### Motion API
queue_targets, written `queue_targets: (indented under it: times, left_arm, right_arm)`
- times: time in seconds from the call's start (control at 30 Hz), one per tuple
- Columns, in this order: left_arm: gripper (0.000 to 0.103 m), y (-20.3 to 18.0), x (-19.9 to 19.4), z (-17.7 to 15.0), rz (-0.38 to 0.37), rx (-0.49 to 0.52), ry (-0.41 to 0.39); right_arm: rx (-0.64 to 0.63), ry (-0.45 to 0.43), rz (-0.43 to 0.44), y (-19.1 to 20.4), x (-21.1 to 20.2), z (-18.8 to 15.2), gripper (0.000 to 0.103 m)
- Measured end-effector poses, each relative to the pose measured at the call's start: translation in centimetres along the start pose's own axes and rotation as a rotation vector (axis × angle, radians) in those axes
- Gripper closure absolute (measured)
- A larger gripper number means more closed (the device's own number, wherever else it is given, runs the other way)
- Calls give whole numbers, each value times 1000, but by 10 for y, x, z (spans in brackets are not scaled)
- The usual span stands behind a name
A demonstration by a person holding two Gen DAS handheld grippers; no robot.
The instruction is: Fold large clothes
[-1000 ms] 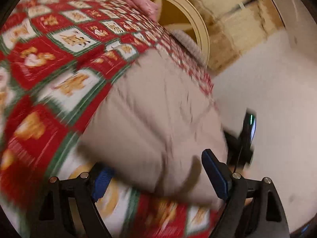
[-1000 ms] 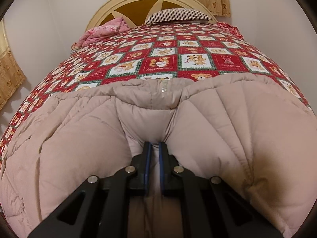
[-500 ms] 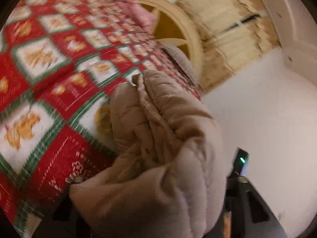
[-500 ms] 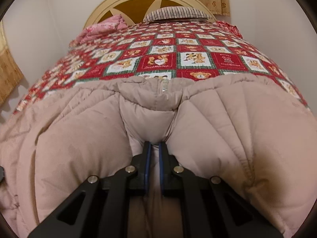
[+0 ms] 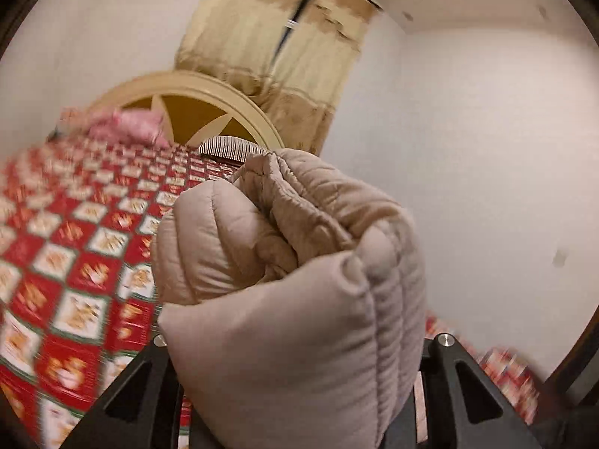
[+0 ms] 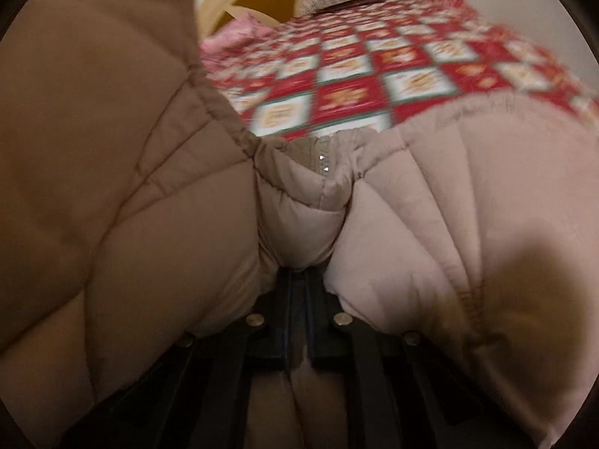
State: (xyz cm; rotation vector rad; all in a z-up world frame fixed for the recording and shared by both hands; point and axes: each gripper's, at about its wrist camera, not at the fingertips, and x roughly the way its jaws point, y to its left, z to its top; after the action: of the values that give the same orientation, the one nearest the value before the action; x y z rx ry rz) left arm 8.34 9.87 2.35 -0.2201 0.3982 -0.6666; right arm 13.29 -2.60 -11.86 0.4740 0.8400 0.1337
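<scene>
carry the lifted side across in one sweep, keeping both grips firm so the bulk lands flat. left tongs (image 5: 295, 370) have just clenched on a bunched wad of the beige quilted puffer coat (image 5: 299, 280); right tongs (image 6: 297, 321) are clenched on its middle. the coat lies on the bed's red patchwork quilt (image 6: 348, 86), toward 12 o'clock.

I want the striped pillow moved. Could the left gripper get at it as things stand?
Probably not: the left gripper is shut on a bunched fold of the beige padded coat, and the striped pillow lies far up the bed.
</scene>
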Motion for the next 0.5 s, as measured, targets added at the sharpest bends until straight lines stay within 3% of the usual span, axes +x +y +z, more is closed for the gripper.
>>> queue_targets:
  times: [0.13,0.3,0.33,0.43,0.5]
  left_arm:
    - [71,-19,-1,-11,-10,90,4]
    - [71,-52,1,-11,-54,207,-7]
    - [71,-57,6,-11,-62,224,3]
    - [71,-82,22,-19,-79,310,45]
    - [71,-102,37,-30,-99,363,85]
  right_arm:
    - [-13,3,81,1,2,-5,92]
    - [-85,221,120,-15,-31,14,91]
    - [-75,233,148,-23,-43,15,87]
    - [-19,183,203,-63,-95,16,66]
    - [8,114,202,-96,-135,13,63]
